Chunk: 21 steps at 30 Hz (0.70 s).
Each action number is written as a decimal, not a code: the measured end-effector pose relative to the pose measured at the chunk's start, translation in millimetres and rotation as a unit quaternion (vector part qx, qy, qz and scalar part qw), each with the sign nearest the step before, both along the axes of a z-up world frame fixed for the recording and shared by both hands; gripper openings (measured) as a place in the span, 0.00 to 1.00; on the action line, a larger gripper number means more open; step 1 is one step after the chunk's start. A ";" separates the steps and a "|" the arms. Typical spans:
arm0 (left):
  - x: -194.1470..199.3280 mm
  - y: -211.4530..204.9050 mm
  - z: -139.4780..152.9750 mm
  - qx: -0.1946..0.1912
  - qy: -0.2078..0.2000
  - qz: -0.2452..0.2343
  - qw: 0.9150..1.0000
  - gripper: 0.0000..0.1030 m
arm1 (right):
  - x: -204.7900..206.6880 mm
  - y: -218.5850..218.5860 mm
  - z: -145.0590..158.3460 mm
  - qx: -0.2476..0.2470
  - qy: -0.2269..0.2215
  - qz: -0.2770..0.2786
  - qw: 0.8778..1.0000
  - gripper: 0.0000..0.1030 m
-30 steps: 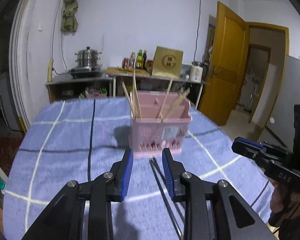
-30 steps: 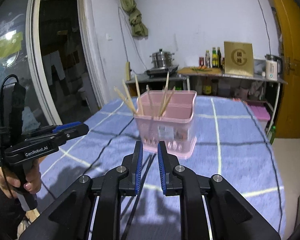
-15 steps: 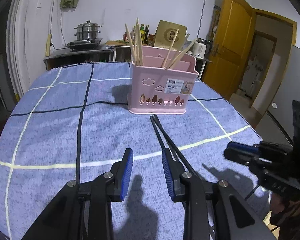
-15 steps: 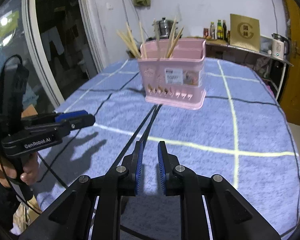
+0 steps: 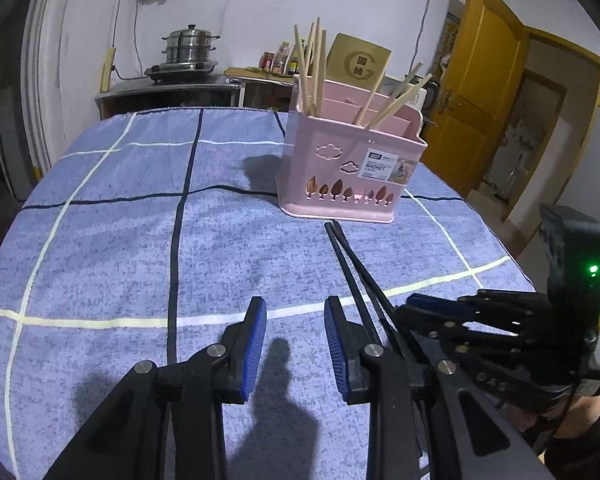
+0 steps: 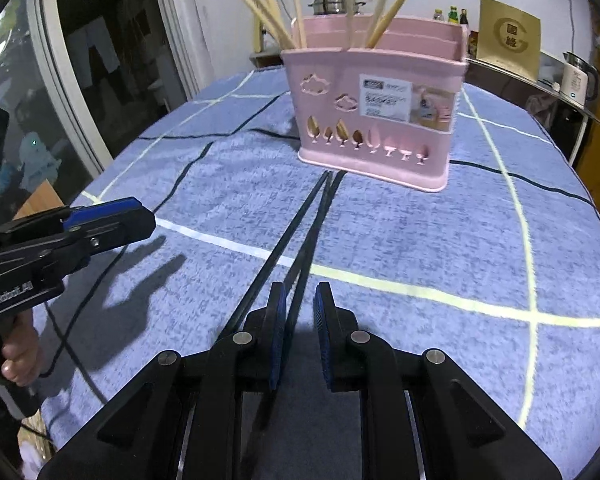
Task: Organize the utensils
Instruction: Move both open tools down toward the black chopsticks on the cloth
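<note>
Right gripper (image 6: 298,312) hovers low with a narrow gap over the black chopsticks (image 6: 300,236), which lie on the table (image 6: 500,240) running from its near edge to the pink basket (image 6: 376,116). Best to straddle both sticks, then close. Left gripper (image 5: 294,334) waits wide, empty. Only the left view shows the yellow door (image 5: 476,92).

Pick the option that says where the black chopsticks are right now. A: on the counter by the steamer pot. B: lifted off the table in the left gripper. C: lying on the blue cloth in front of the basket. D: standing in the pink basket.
C: the black chopsticks lie flat on the blue cloth, tips toward the pink basket, with the open right gripper straddling one.
</note>
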<state>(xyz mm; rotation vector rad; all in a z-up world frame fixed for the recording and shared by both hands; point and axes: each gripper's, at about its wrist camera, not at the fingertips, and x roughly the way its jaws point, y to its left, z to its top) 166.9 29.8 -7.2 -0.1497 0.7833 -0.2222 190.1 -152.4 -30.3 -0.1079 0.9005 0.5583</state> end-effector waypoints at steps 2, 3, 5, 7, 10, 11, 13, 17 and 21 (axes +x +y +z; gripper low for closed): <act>4.4 -0.7 -1.7 -0.004 0.006 -0.001 1.000 0.29 | 4.0 4.4 -4.0 -0.009 0.005 -0.001 1.000 0.15; 6.9 -1.5 -2.7 -0.005 0.009 -0.002 1.000 0.29 | 6.0 5.5 -5.9 -0.010 0.007 -0.003 1.000 0.15; 12.4 -4.7 -5.0 -0.008 0.018 -0.005 1.000 0.29 | 8.1 2.9 -5.3 -0.005 0.009 -0.004 1.000 0.15; 18.5 -10.4 -7.2 -0.007 0.027 -0.010 1.000 0.29 | 8.2 -3.6 -4.9 -0.007 0.008 -0.009 1.000 0.15; 27.9 -23.0 -11.4 -0.008 0.040 -0.025 0.999 0.29 | 8.4 -17.2 -4.8 -0.010 0.009 -0.024 1.000 0.15; 30.8 -27.2 -12.9 -0.009 0.044 -0.031 0.999 0.29 | 8.6 -21.7 -4.6 -0.010 0.009 -0.028 1.000 0.15; 39.3 -37.8 -17.6 -0.008 0.056 -0.040 0.998 0.29 | 9.0 -32.4 -4.2 -0.010 0.010 -0.036 0.999 0.15; 54.4 -56.6 -26.0 -0.001 0.076 -0.050 0.996 0.29 | 11.0 -47.0 -3.7 -0.009 0.013 -0.043 0.999 0.15; 69.3 -69.2 -33.0 0.010 0.082 -0.044 0.996 0.29 | 17.1 -55.1 -3.0 -0.005 0.019 -0.052 0.998 0.15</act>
